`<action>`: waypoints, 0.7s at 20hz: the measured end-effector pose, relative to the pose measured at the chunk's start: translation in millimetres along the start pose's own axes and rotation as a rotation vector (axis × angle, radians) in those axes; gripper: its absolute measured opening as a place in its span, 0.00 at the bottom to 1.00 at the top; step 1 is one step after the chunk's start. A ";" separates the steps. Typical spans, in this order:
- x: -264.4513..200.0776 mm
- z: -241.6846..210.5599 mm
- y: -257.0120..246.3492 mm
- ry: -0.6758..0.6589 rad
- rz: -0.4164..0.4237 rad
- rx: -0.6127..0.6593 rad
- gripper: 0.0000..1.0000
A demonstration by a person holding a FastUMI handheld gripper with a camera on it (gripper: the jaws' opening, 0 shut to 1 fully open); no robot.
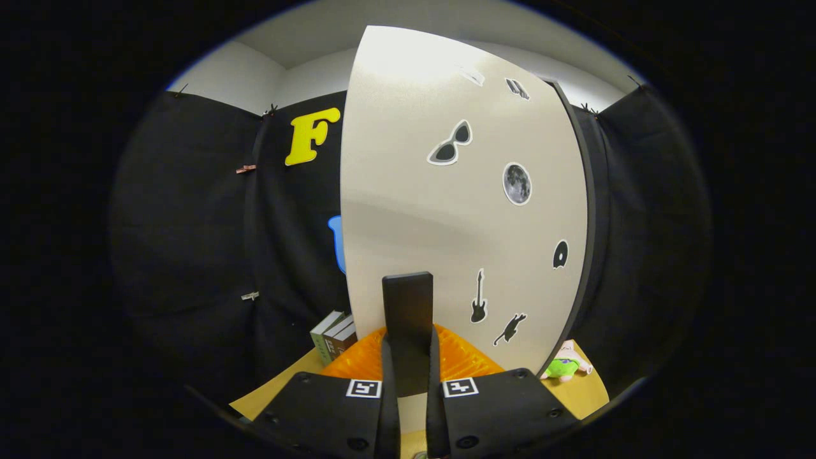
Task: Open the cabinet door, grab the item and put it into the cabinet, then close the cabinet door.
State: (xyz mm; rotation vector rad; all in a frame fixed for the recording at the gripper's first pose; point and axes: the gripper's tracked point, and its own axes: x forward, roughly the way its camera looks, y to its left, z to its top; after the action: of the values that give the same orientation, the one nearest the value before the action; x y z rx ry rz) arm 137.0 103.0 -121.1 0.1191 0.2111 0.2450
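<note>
The beige cabinet door (446,229), covered with small black stickers, stands close in front of me. Its black upright handle (408,299) rises from between my fingers. My gripper (410,341) is shut on the lower part of the handle, one finger on each side. A small plush toy (564,364) in green and pink lies on the wooden table (593,392), to the right of the cabinet and beyond my right finger. A dark edge of the cabinet body (590,210) runs down the door's right side. The cabinet's inside is hidden by the door.
Several books (335,338) stand on the table to the left of the door, beyond my left finger. The black cloth wall (191,223) closes off the booth on both sides and behind the cabinet.
</note>
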 end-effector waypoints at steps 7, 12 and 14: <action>-18.1 -0.7 -15.3 0.018 0.008 0.015 0.20; -28.7 -0.5 -28.2 0.023 0.002 0.029 0.19; -33.7 -0.3 -34.1 0.024 -0.011 0.033 0.19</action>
State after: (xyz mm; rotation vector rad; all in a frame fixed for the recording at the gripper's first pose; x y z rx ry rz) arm 112.7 61.7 -119.8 0.1478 0.2399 0.2318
